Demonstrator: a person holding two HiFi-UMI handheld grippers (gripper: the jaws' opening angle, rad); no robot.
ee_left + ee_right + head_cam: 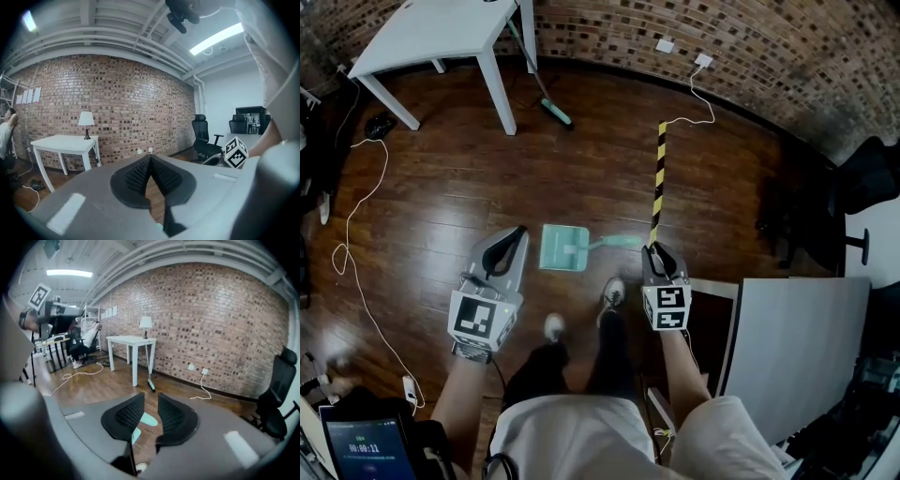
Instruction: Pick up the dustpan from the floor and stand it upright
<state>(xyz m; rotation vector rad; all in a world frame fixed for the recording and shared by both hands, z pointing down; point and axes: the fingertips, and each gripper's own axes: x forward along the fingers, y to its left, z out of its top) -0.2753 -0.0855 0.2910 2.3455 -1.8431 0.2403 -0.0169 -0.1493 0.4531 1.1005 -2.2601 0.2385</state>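
Note:
The mint-green dustpan (565, 247) lies on the wooden floor ahead of the person's feet, its handle (619, 242) pointing right. My right gripper (655, 251) hovers by the handle's end. In the right gripper view its jaws (151, 397) stand a narrow gap apart with nothing pinched, and the dustpan (148, 418) shows on the floor through the gap. My left gripper (510, 242) is left of the pan and apart from it. In the left gripper view its pads meet at the tips (150, 158) and hold nothing.
A white table (441, 33) stands at the back left with a green-headed broom (546, 98) leaning by it. A yellow-and-black striped bar (658, 183) runs back from my right gripper. White cable (356, 216) trails at left. A grey desk panel (797, 347) and office chair (862, 178) are at right.

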